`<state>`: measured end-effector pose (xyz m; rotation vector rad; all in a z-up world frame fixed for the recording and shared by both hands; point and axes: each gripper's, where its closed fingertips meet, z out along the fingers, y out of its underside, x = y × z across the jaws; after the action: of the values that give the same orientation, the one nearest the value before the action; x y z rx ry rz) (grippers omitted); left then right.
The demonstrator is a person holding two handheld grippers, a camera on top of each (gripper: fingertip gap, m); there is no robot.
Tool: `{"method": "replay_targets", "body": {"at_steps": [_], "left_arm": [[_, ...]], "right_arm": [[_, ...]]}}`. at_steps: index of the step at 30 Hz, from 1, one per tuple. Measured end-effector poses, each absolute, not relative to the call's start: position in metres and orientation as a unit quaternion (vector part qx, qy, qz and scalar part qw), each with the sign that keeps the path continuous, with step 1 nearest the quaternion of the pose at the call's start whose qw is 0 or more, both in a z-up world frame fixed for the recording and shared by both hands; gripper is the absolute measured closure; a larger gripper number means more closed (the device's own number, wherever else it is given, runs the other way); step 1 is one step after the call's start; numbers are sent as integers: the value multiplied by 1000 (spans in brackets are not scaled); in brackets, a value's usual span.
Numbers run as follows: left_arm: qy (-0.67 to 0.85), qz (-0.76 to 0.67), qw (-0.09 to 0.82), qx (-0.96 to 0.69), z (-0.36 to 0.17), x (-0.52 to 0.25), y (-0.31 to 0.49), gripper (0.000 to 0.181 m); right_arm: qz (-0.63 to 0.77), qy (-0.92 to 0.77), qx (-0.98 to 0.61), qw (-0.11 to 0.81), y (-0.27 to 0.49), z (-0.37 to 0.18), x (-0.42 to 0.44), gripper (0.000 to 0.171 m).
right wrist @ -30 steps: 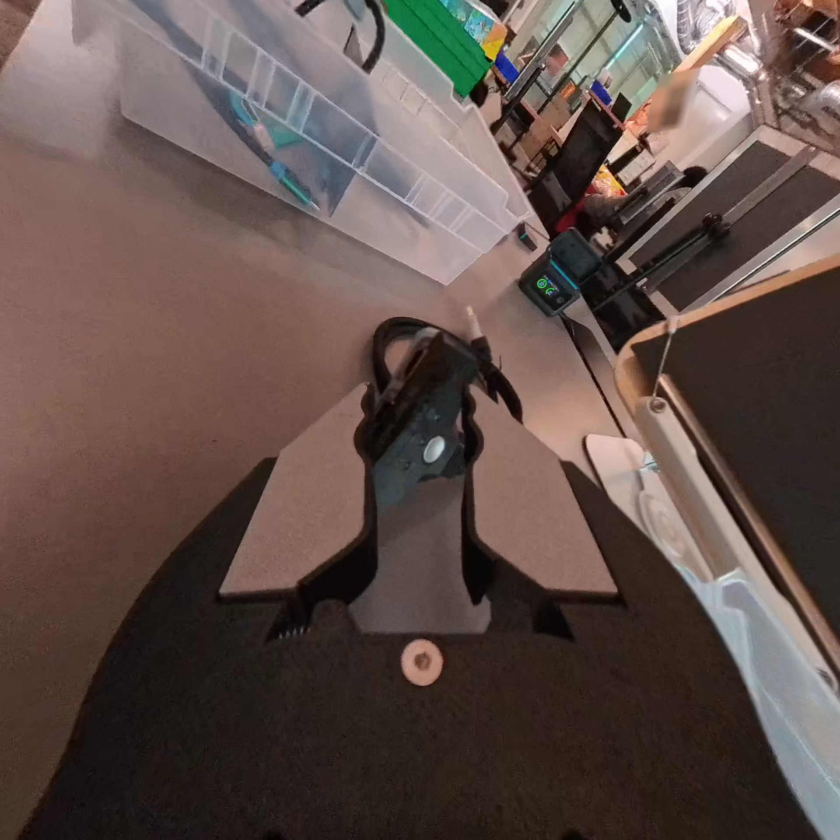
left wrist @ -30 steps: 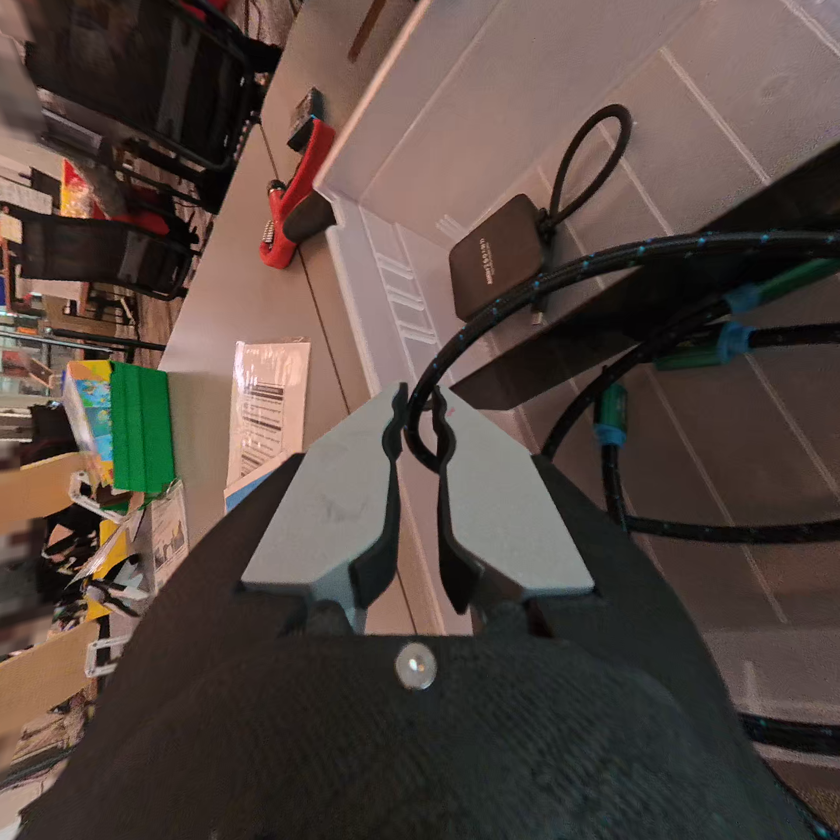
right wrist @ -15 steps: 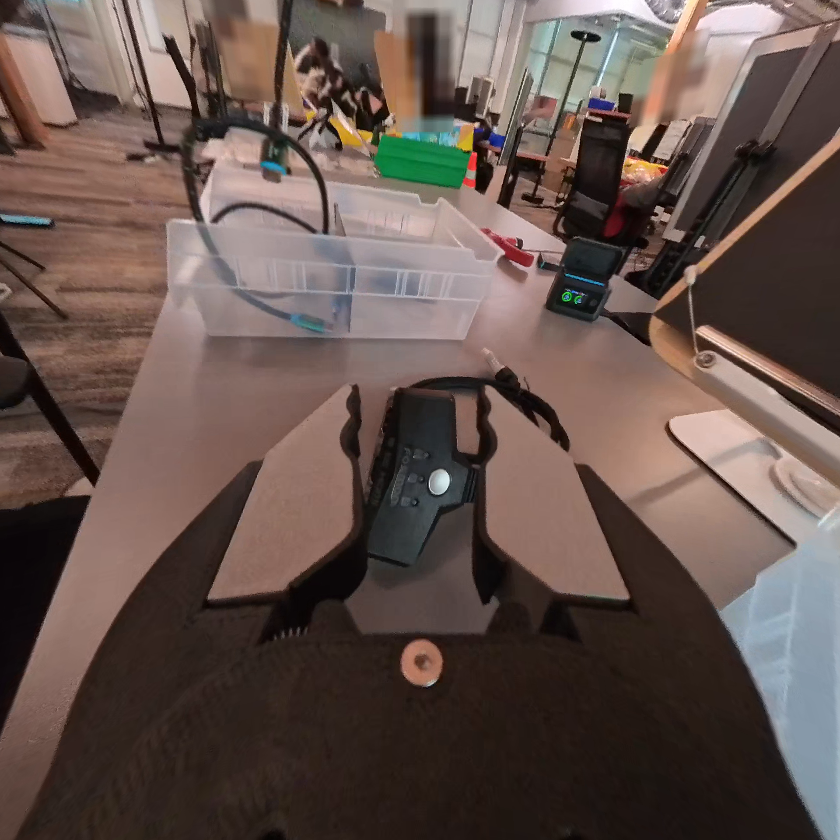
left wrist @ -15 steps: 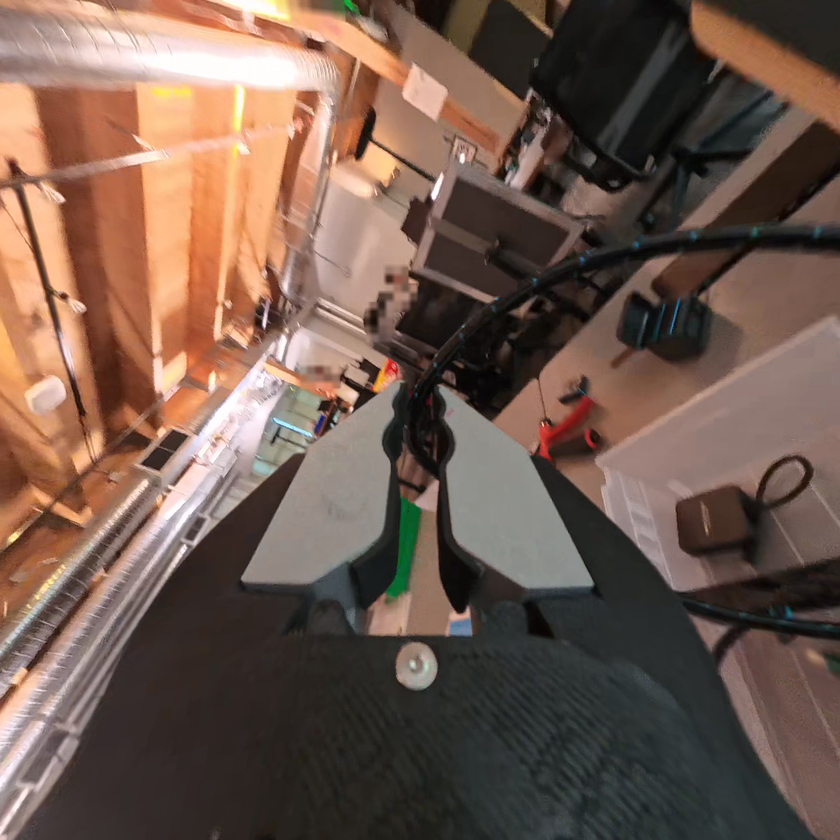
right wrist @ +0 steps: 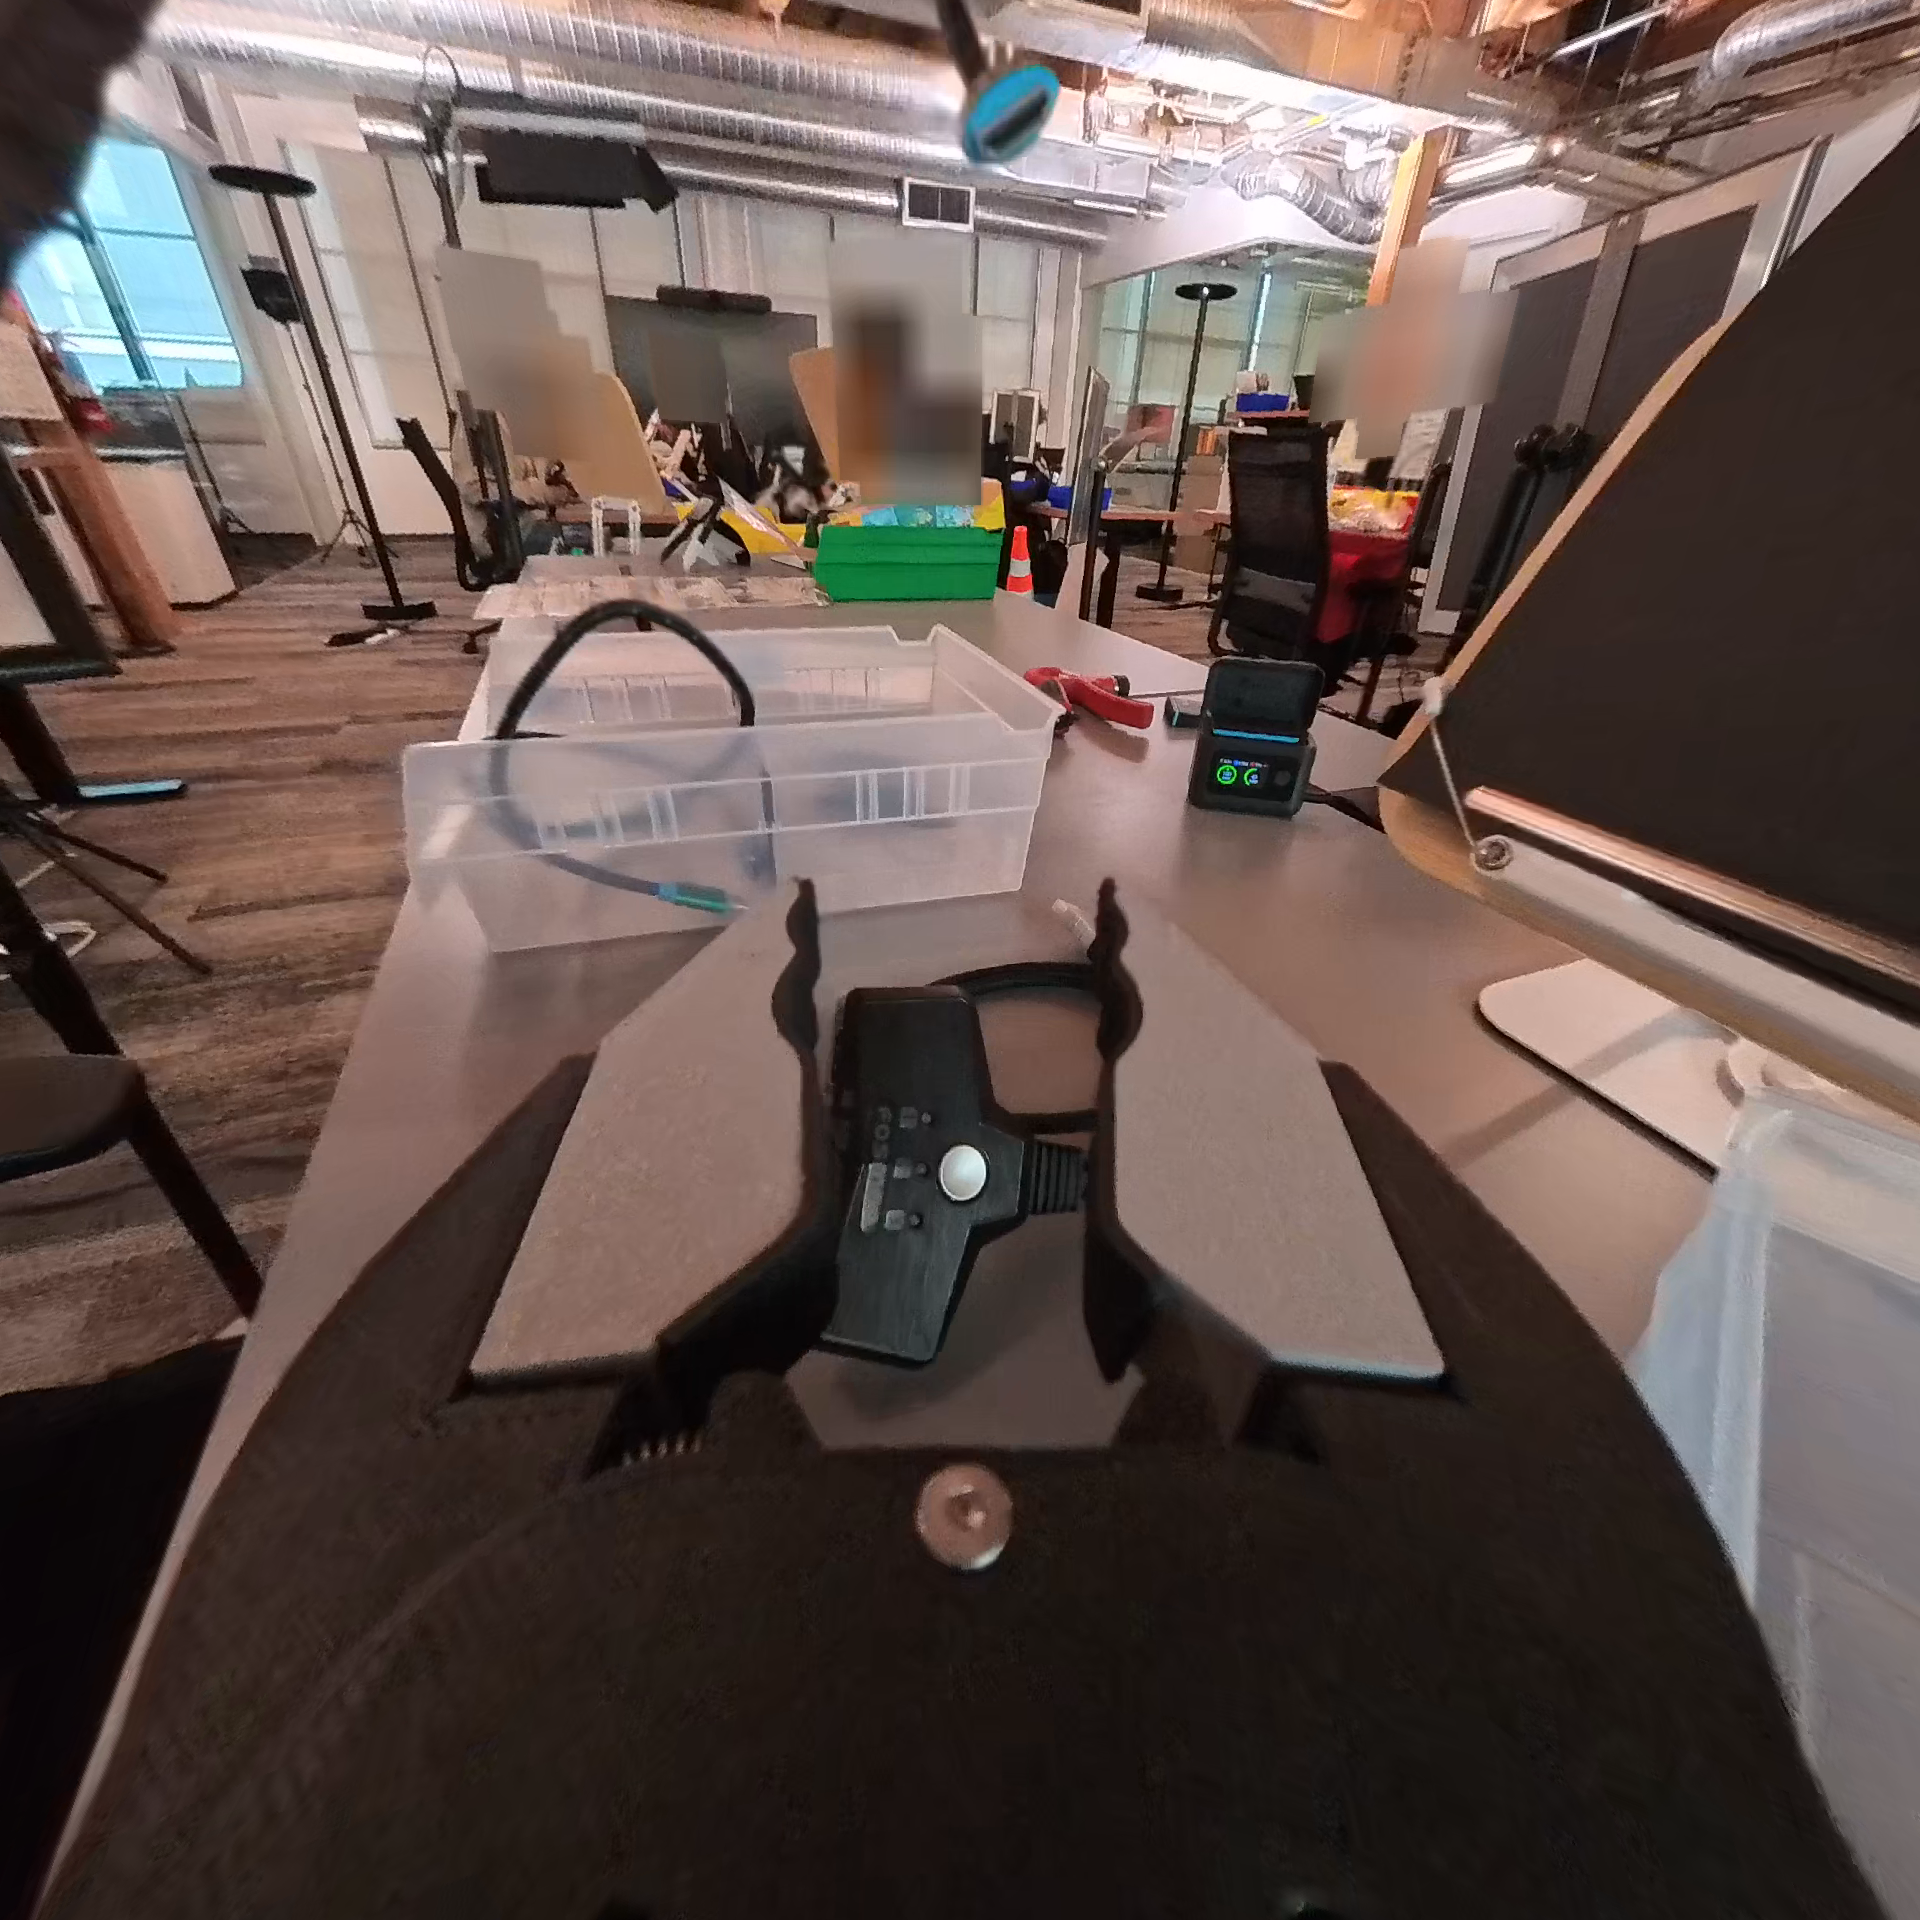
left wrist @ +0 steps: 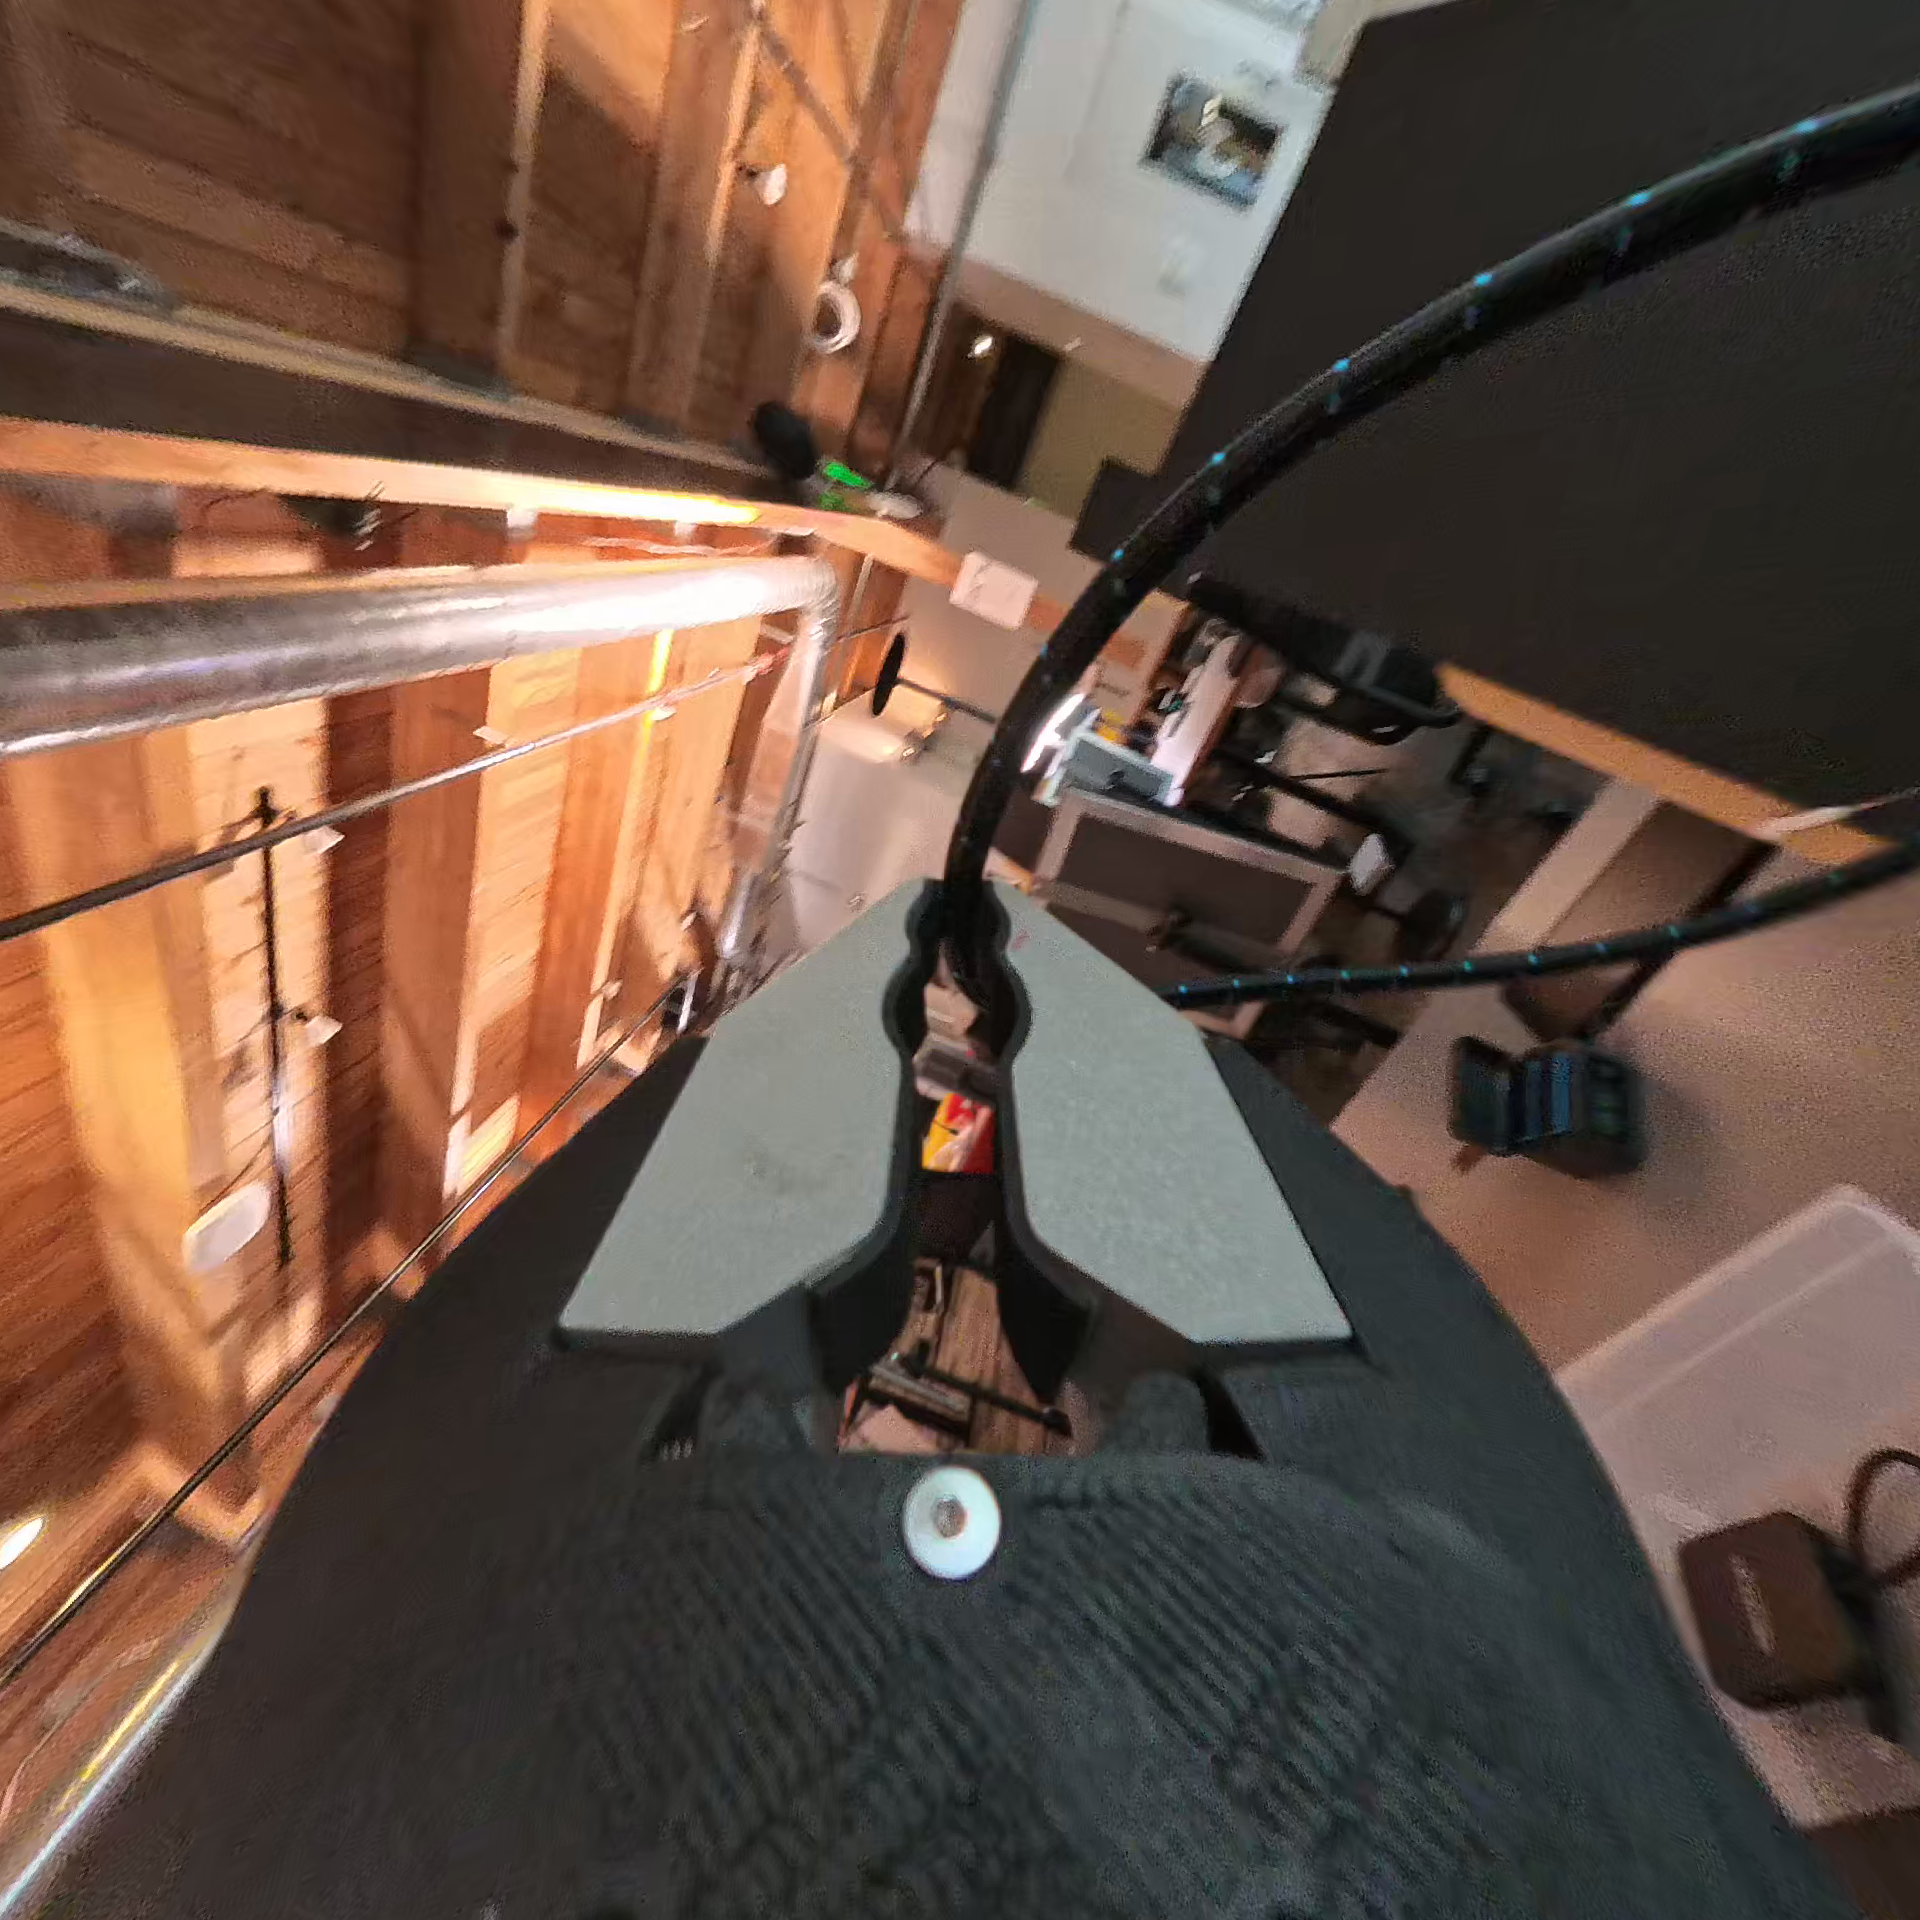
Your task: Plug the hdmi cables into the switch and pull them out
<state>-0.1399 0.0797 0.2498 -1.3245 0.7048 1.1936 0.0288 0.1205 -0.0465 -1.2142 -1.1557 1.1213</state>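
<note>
left fingers (left wrist: 961, 940) pinch black blue-flecked braided hdmi cable (left wrist: 1226, 488); right fingers (right wrist: 956, 914) wide around black switch (right wrist: 914, 1174)

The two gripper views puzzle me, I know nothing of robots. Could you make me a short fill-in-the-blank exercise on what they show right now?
1. The left gripper is shut on a black braided ____.
2. The black switch lies between the right gripper's ____ fingers.
3. The clear plastic bin stands on the ____ beyond the switch.
4. A cable plug with a ____ collar hangs at the top of the right wrist view.

Missing words: cable; open; table; blue
</note>
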Motion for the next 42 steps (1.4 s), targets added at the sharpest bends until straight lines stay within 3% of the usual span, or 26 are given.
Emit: {"method": "replay_targets", "body": {"at_steps": [6,10,13,16,21,25,26,27,29,32,34,37,42], "left_arm": [[445,517,517,-516,170,-71,102,177],[565,529,458,-437,97,-22,118,177],[618,486,472,-399,64,18,119,176],[638,458,498,-368,56,48,117,176],[636,392,542,-384,61,67,115,173],[625,272,598,-421,67,82,106,171],[620,253,609,-426,70,85,104,170],[614,249,616,-426,72,87,105,170],[595,272,615,-439,74,82,116,170],[540,281,610,-507,76,62,137,170],[511,223,609,-564,73,53,140,169],[470,133,631,-602,75,39,128,161],[545,111,507,-658,-14,11,106,146]], "right_arm": [[601,-461,-465,459,98,-24,41,116],[632,-449,-430,463,90,-11,51,107],[635,-462,-413,461,81,-10,53,105],[620,-482,-427,448,78,-21,46,93],[608,-483,-448,443,84,-28,40,92],[616,-479,-438,446,81,-23,41,78],[618,-478,-430,452,79,-20,42,81],[610,-482,-421,467,78,-16,45,96],[576,-506,-385,513,75,-9,54,171],[546,-452,-403,579,103,5,65,171],[542,-396,-426,607,124,13,76,171],[431,-369,-450,690,144,15,87,171],[296,-411,-502,701,154,-15,63,171]]}}
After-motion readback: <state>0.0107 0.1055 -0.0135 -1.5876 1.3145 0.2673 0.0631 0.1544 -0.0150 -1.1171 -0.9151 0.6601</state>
